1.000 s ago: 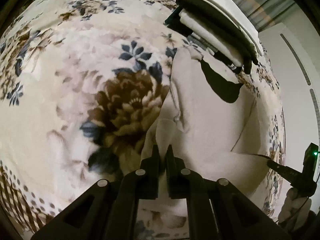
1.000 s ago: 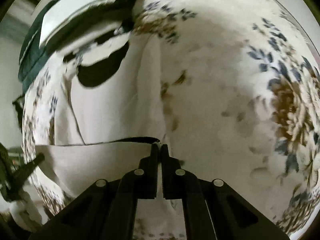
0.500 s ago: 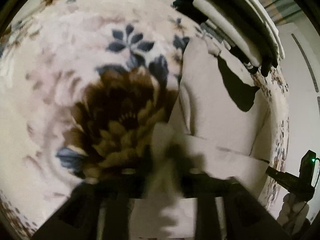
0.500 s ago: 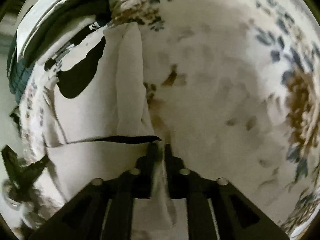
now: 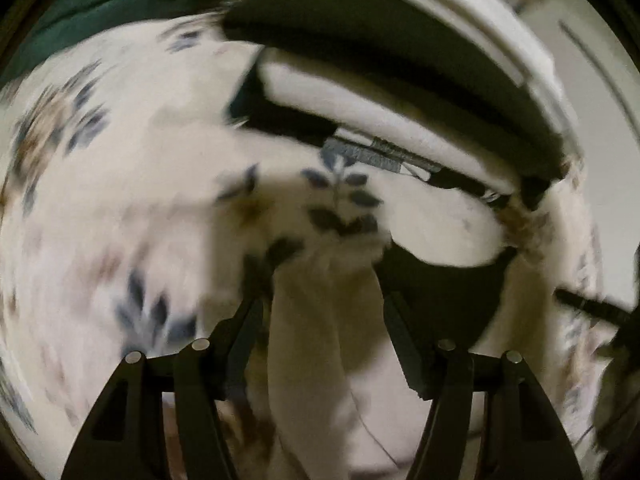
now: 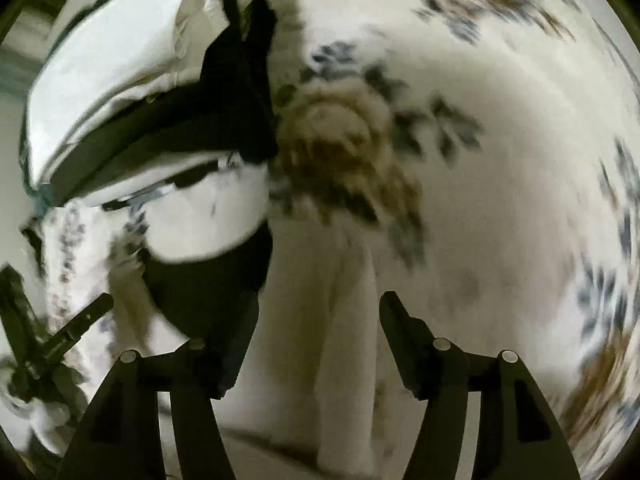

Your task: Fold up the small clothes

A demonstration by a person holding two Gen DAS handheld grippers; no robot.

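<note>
A cream garment (image 5: 316, 344) with a black patch (image 5: 444, 288) lies folded on the floral blanket (image 5: 120, 208). My left gripper (image 5: 326, 308) is open, its fingers spread either side of the garment's folded edge, holding nothing. My right gripper (image 6: 318, 308) is open too, over the same cream garment (image 6: 348, 332), with its black patch (image 6: 208, 284) by the left finger. Both views are blurred by motion.
A stack of folded black and white clothes (image 5: 400, 92) lies just beyond the garment; it also shows in the right wrist view (image 6: 132, 112). The other gripper shows at each view's edge (image 5: 592, 312) (image 6: 76, 328). A dark green cloth (image 5: 100, 12) lies at the far left.
Both grippers were shut on the garment's edge, carried it forward toward the stack, and have now opened and let it go. The garment lies folded over.
</note>
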